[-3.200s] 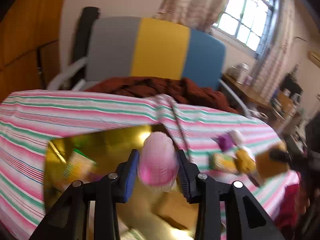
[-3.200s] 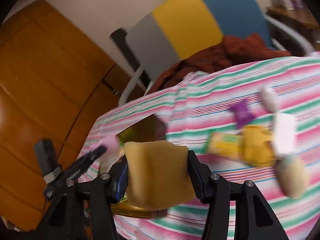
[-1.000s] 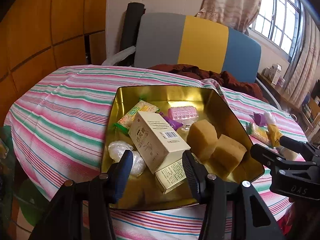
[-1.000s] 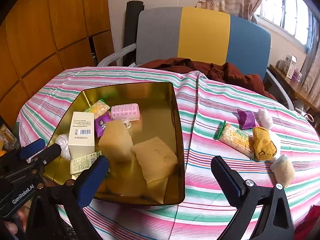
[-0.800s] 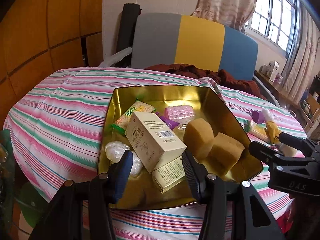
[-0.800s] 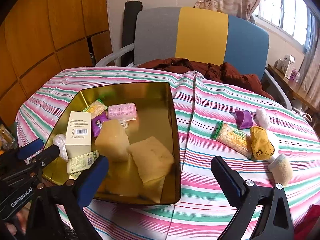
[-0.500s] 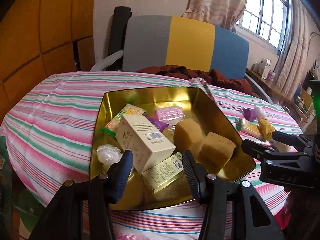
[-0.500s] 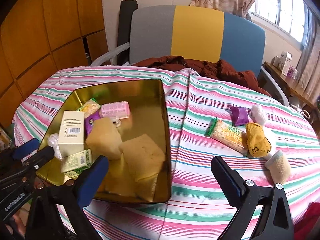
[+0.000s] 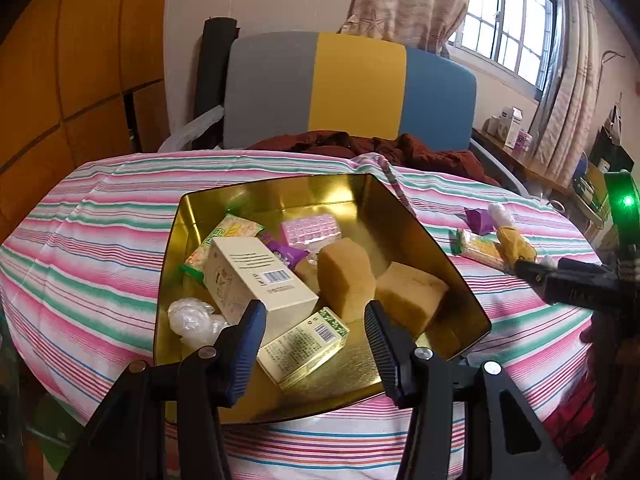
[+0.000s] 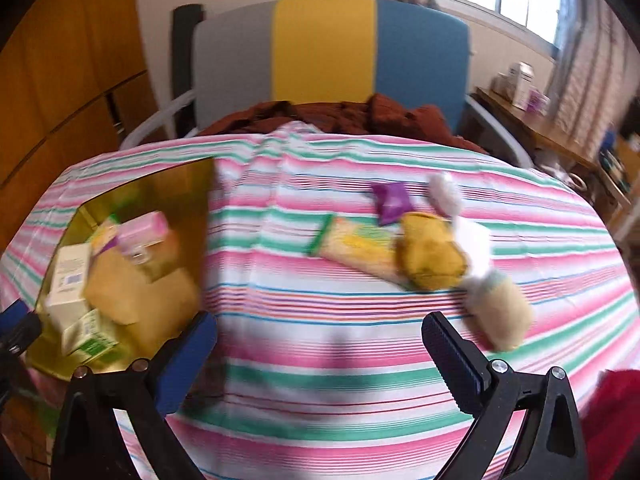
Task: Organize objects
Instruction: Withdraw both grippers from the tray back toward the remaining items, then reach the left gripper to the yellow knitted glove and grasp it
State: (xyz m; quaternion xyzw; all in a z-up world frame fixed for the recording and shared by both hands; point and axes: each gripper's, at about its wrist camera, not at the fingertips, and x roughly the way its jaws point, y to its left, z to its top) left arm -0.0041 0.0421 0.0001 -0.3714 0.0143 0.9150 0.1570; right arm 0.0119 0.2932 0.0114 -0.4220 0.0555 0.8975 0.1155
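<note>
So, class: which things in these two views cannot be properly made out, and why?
- Print on the white box: left wrist view, too small.
- Cream roll: right wrist view, motion blur.
- Gold tin's near rim: left wrist view, partly behind the left tongs.
- Right tongs: open, empty.

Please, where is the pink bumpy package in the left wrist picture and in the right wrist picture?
Left wrist view: the pink bumpy package lies inside the gold tin, toward its far wall, above the picture's centre.
Right wrist view: the same package, blurred, lies inside the tin at the picture's left side.
Shared landmark: the chair with grey, yellow and blue panels behind the table in both views.
</note>
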